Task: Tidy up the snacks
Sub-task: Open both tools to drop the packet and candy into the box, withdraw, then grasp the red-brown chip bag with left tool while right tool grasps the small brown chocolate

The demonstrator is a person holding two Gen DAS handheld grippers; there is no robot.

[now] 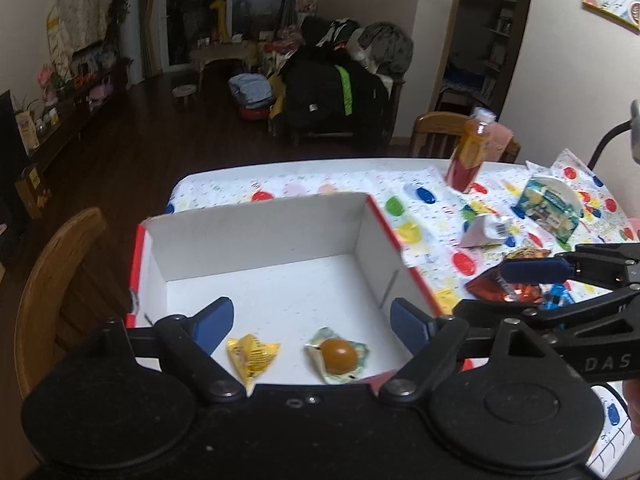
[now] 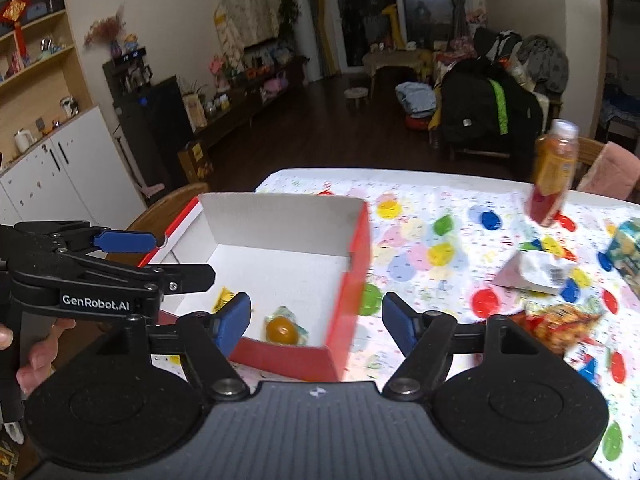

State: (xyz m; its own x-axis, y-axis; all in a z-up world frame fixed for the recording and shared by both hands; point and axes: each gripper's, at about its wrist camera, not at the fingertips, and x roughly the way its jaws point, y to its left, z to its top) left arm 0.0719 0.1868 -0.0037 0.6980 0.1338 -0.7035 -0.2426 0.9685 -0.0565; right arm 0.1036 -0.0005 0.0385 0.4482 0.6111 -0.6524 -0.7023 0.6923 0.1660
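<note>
A red box with a white inside (image 1: 260,240) stands on the dotted tablecloth; it also shows in the right wrist view (image 2: 356,240). Inside lie a yellow packet (image 1: 252,356) and a clear-wrapped orange jelly (image 1: 338,356), also seen in the right wrist view (image 2: 282,330). My left gripper (image 1: 312,322) is open and empty above the box's near end. My right gripper (image 2: 316,318) is open and empty over the box's right wall. Loose snacks lie to the right: a red-orange chip bag (image 2: 560,326), a white packet (image 2: 536,268), a blue-green bag (image 1: 548,204).
An orange drink bottle (image 1: 468,152) stands at the table's far right, also in the right wrist view (image 2: 554,176). Wooden chairs stand at the left (image 1: 52,300) and at the far side (image 1: 436,132). The table's far edge (image 1: 300,166) drops to a dark floor.
</note>
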